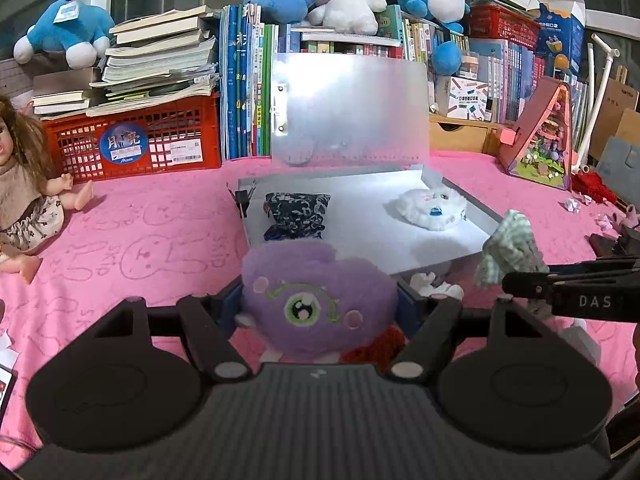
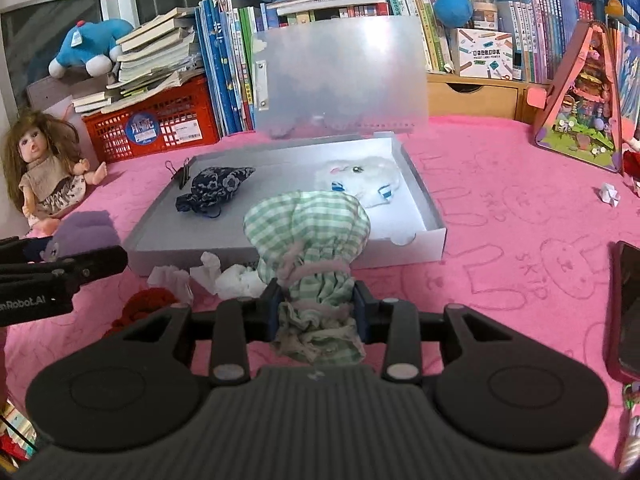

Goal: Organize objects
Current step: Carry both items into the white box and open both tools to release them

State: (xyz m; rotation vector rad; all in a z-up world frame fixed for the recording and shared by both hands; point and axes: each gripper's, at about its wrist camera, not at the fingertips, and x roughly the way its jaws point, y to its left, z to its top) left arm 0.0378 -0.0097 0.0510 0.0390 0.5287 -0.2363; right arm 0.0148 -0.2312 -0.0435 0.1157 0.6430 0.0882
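Left gripper [image 1: 320, 308] clamps purple plush [image 1: 316, 300]; right gripper [image 2: 318, 306] pinches checked pouch [image 2: 308, 224], both just before the tray [image 2: 432, 216]. Loose fabric may slip, falling short.

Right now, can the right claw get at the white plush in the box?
Probably not yet. The right claw is shut on the green checked pouch, so it has no free jaws. The path itself looks clear: the box is open, lid up, and the white plush lies uncovered.
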